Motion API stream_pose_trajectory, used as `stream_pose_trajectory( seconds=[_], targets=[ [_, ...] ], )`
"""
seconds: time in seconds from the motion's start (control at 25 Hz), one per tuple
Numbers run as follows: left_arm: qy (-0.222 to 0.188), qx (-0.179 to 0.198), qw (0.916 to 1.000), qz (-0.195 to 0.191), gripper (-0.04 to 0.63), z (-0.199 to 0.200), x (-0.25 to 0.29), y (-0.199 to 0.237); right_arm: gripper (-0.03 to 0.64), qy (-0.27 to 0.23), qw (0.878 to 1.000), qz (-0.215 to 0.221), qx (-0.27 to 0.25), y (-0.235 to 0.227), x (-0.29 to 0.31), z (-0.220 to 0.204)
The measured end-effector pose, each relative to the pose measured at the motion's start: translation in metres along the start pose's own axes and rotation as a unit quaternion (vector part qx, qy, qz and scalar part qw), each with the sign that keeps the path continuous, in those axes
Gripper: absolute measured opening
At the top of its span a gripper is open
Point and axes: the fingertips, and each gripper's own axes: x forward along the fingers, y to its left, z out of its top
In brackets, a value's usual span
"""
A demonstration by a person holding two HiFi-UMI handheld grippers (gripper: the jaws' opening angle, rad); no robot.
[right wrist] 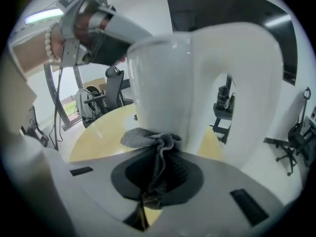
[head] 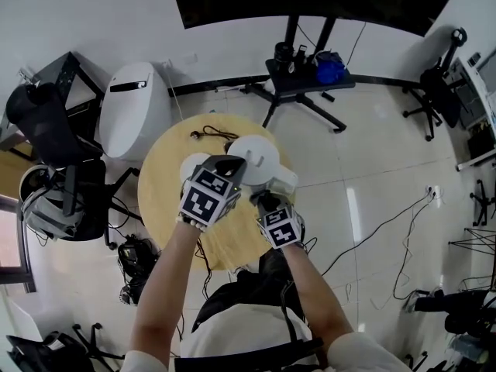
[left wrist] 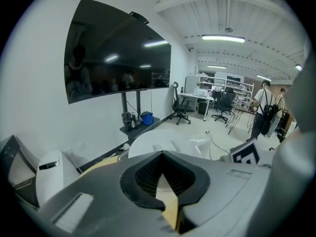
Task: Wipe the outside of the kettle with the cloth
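Found white kettle [head: 254, 157] standing upright on round yellow surface [head: 167, 196], with handle [head: 284, 180] on the side nearest right gripper [head: 264, 201]. Confirmed in right gripper view that the fingers were clamped on grey cloth [right wrist: 150, 143]: bunched fold pinched between them, loose end lying against the foot of the kettle wall, just beside the handle. Recorded left gripper [head: 231, 166] above the kettle top, fingers drawn together with nothing between them. Could not settle whether the tips touched the lid [left wrist: 160, 141]. Saw in left gripper view only the white lid beyond the closed tips, and a sliver of surface through the slim gap below them. Noted black cable [head: 211, 133] on the surface behind the kettle, and dark screen [left wrist: 113, 58] on a stand farther off.
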Motion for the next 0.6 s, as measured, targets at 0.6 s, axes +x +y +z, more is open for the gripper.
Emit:
stream_pose_trajectory(
  seconds=[0.6],
  targets=[
    [0.026, 0.008, 0.9996, 0.004, 0.000, -0.007, 0.000, -0.002, 0.032, 0.064, 0.997, -0.051, -0.011, -0.004, 0.038, -0.042]
  ],
)
